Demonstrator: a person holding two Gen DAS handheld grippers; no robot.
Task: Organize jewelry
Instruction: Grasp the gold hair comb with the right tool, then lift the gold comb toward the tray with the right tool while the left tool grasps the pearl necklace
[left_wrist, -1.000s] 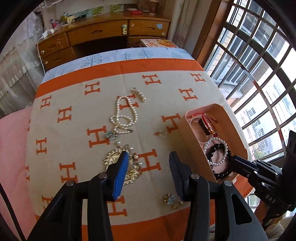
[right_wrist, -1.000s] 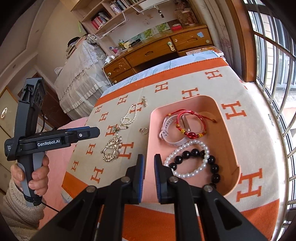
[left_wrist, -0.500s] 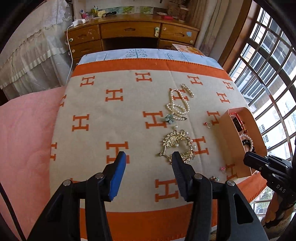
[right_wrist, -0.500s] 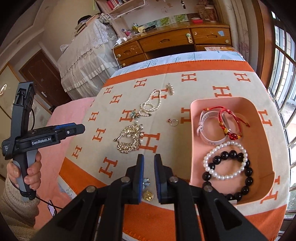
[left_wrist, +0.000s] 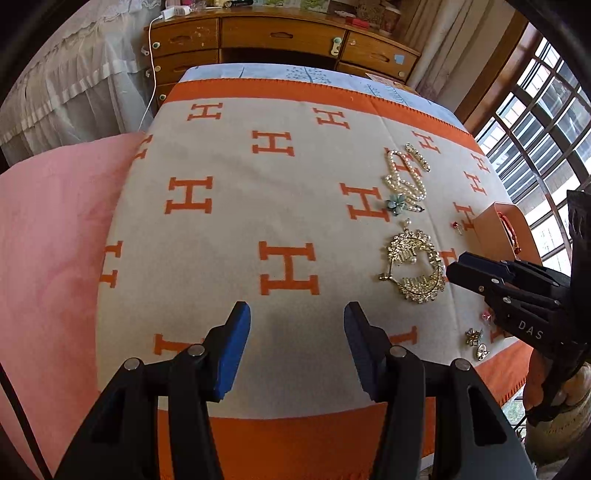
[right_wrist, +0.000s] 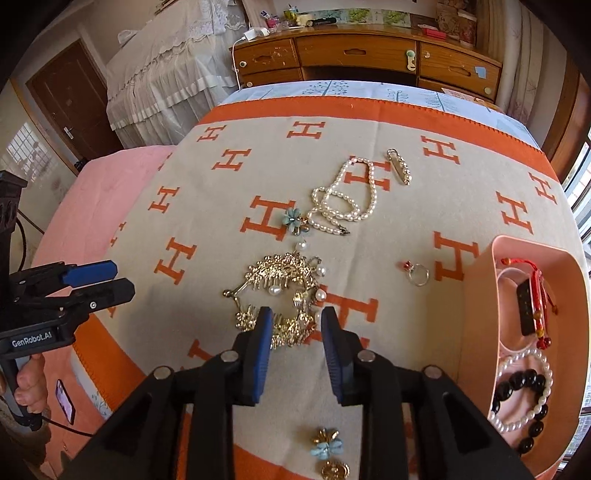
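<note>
A gold hair ornament with pearls (right_wrist: 280, 295) (left_wrist: 413, 266) lies on the H-patterned blanket (right_wrist: 229, 206). My right gripper (right_wrist: 295, 332) is open, its fingers either side of the ornament's near edge; it also shows in the left wrist view (left_wrist: 461, 267). My left gripper (left_wrist: 295, 325) is open and empty over bare blanket, left of the jewelry. A pearl necklace with a blue flower (right_wrist: 343, 199), a pearl hair clip (right_wrist: 399, 166) and a ring (right_wrist: 417, 273) lie further away. A pink tray (right_wrist: 480, 295) at right holds bracelets.
Small flower earrings and a gold piece (right_wrist: 328, 454) lie near the blanket's front edge. A wooden desk (right_wrist: 362, 55) stands behind the table, a window (left_wrist: 535, 122) at right, a pink cover (left_wrist: 48, 229) at left.
My right gripper has opened and moved left from the tray to the gold ornament. My left gripper has swung left, away from the jewelry, and stayed open.
</note>
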